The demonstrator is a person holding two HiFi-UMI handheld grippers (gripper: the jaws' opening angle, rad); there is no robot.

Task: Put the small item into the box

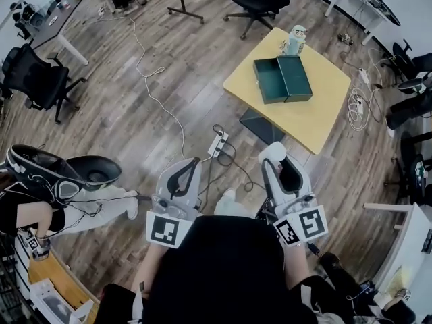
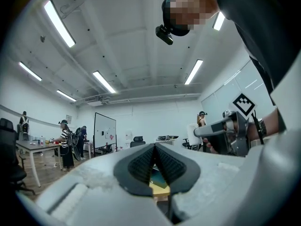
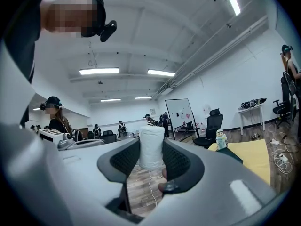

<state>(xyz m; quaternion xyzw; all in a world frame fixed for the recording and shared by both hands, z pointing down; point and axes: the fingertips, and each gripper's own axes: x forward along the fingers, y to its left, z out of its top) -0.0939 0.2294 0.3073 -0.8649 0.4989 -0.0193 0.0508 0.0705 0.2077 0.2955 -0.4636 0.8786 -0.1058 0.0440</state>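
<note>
Presently, your right gripper (image 3: 151, 160) is clamped on the small white cylindrical item (image 3: 151, 145), which stands upright between the jaw pads. Your left gripper (image 2: 154, 166) has its jaws brought together at the tips, with nothing between them. You hold both grippers close to your body, above the wooden floor (image 1: 135, 113). The green box (image 1: 282, 79) lies open on the yellow table (image 1: 317, 120), well apart from both grippers. A small figurine (image 1: 295, 40) stands just beside the box.
</note>
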